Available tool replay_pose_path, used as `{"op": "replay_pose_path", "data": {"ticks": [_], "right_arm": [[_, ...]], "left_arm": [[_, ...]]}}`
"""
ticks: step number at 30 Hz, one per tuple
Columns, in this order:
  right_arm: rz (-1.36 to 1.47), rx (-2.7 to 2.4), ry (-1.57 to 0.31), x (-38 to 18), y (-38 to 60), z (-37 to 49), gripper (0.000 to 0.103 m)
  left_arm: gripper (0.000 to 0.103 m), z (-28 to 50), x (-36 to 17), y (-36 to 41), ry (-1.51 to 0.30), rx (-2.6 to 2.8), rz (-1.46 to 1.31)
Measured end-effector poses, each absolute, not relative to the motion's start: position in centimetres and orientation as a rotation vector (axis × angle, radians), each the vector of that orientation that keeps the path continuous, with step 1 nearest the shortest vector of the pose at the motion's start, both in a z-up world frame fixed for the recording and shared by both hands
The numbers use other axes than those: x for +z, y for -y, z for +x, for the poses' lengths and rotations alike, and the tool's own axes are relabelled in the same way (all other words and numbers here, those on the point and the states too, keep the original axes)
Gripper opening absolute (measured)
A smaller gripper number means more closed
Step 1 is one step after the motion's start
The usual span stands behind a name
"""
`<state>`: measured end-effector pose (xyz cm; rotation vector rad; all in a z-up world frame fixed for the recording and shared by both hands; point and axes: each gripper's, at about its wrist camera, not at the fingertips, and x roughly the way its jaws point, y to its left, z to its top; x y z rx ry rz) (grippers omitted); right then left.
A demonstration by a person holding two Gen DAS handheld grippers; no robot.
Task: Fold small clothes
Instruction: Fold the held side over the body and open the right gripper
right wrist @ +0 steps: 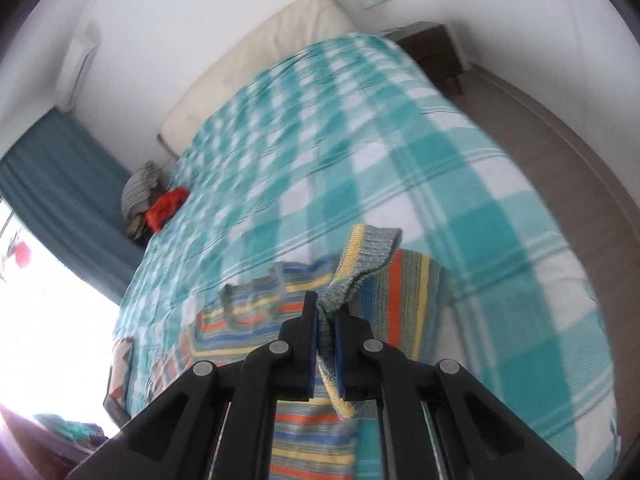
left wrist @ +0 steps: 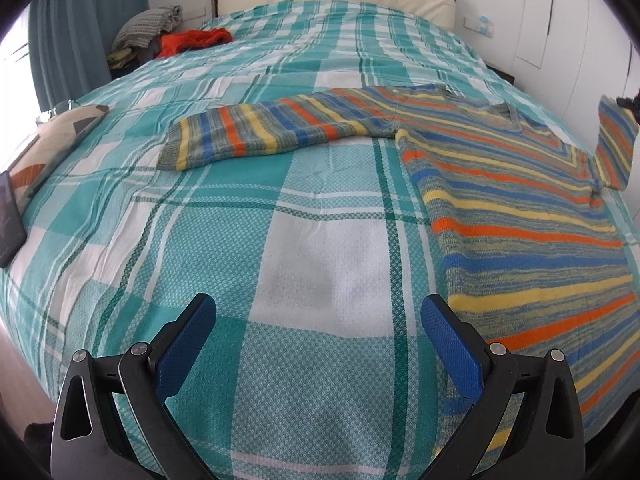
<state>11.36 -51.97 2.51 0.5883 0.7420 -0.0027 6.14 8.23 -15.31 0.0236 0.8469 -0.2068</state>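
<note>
On my left wrist view, far off to the left of the jaws, a dark tablet (left wrist: 10, 220) and a patterned cushion (left wrist: 56, 140) lie at the edge of the bed; beyond them, at the far left corner, sits a heap of grey and orange clothes (left wrist: 176, 38). My left gripper (left wrist: 318, 312) hangs over the teal plaid bedspread (left wrist: 224, 248) with its jaws spread wide and nothing between them, only bare cover ahead of the blue pads (left wrist: 188, 340). Ahead of the jaws and slightly left, one sleeve (left wrist: 256, 132) of the striped sweater (left wrist: 520, 208) stretches flat across the cover. The sweater's body lies ahead and to the right of the jaws, its lower edge coming up just beside the right finger. At the far right its other sleeve (left wrist: 616, 140) stands lifted off the bed.

On my right wrist view, much of it blurred, the same heap of clothes (right wrist: 160, 204) shows far ahead to the left of the jaws. My right gripper (right wrist: 327, 304) is clamped on the grey ribbed cuff (right wrist: 372, 252) of that raised sleeve; the knit is pinched between the pads and bunches out past the fingertips. The sweater's striped body (right wrist: 256, 316) spreads below and left of the jaws, with plaid cover to the right
</note>
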Motion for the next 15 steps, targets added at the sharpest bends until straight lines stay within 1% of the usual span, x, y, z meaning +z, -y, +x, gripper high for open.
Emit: {"op": "replay_pose_path", "data": {"ticks": [2,3,4,5,6,7,10,12,15], "right_arm": [[0.579,0.121,-0.767,2.4,47.4,15.0,0.013],[0.605,0.191,-0.783,1.5,45.2,16.4,0.018],[0.645,0.25,-0.792,0.8,43.7,17.9,0.033],[0.672,0.286,-0.801,-0.3,42.0,18.4,0.055],[0.693,0.327,-0.826,-1.1,40.8,19.4,0.066],[0.712,0.368,-0.855,-1.9,39.9,20.2,0.072],[0.759,0.415,-0.852,-2.5,39.6,20.0,0.072],[0.736,0.381,-0.856,-2.7,40.8,19.2,0.072],[0.731,0.297,-0.944,-4.5,43.1,18.2,0.072]], "left_arm": [[0.102,6.2,-15.3,-8.6,-0.849,-0.189,0.016],[0.102,6.3,-15.3,-8.7,-0.849,-0.182,0.01],[0.102,6.3,-15.4,-9.0,-0.85,-0.175,0.003],[0.102,6.3,-15.4,-9.2,-0.855,-0.17,-0.003],[0.102,6.4,-15.5,-9.4,-0.862,-0.163,-0.009],[0.102,6.5,-15.6,-9.6,-0.869,-0.158,-0.016],[0.102,6.6,-15.7,-10.0,-0.875,-0.15,-0.034],[0.102,6.7,-15.6,-10.1,-0.874,-0.153,-0.04],[0.102,6.9,-15.8,-9.9,-0.879,-0.155,-0.046]]}}
